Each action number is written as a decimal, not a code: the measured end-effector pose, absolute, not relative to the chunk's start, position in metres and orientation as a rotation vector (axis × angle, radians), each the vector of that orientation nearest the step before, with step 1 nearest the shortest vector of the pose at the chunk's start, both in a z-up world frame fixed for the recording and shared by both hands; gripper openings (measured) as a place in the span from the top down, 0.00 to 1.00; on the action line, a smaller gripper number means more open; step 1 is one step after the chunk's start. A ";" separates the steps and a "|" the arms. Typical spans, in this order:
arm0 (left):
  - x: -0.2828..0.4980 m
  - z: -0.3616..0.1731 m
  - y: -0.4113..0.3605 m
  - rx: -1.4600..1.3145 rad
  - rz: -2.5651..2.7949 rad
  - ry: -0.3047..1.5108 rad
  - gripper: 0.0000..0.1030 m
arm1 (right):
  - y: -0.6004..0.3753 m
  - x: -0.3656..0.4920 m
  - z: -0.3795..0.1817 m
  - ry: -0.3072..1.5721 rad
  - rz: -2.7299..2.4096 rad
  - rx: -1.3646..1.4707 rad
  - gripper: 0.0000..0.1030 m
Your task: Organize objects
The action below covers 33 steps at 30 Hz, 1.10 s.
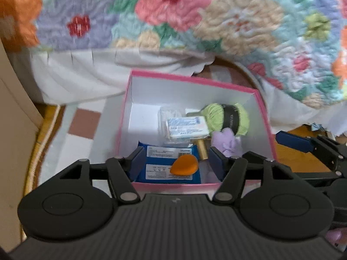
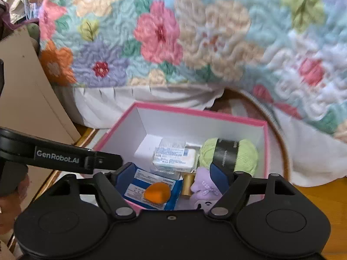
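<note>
Both hand-held grippers, left (image 1: 176,164) and right (image 2: 173,182), hang open and empty over my pink box (image 1: 195,80). Inside, near its front wall, the orange sponge (image 1: 184,167) looks light and squashy; I'd pinch its fat middle gently.

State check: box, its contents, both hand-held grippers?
Pink box: open, no lid.
Green yarn ball: inside, on its side.
Orange sponge: atop blue packet.
Left hand-held gripper: open, empty.
Right hand-held gripper: open, empty.
</note>
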State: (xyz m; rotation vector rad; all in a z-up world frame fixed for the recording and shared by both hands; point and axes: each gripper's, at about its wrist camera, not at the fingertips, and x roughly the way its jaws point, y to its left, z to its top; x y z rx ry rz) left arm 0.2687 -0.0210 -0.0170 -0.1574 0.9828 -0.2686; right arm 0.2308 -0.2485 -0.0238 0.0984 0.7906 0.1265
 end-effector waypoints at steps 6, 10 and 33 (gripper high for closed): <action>0.234 0.014 -0.012 -0.103 -0.285 0.933 0.21 | -0.239 0.192 0.020 0.734 0.112 0.070 0.19; 0.211 0.023 0.000 -0.085 -0.231 0.946 0.19 | -0.234 0.164 0.039 0.690 0.119 0.072 0.19; 0.116 0.044 0.017 -0.053 -0.139 0.966 0.00 | -0.220 0.087 0.046 0.783 0.041 0.183 0.00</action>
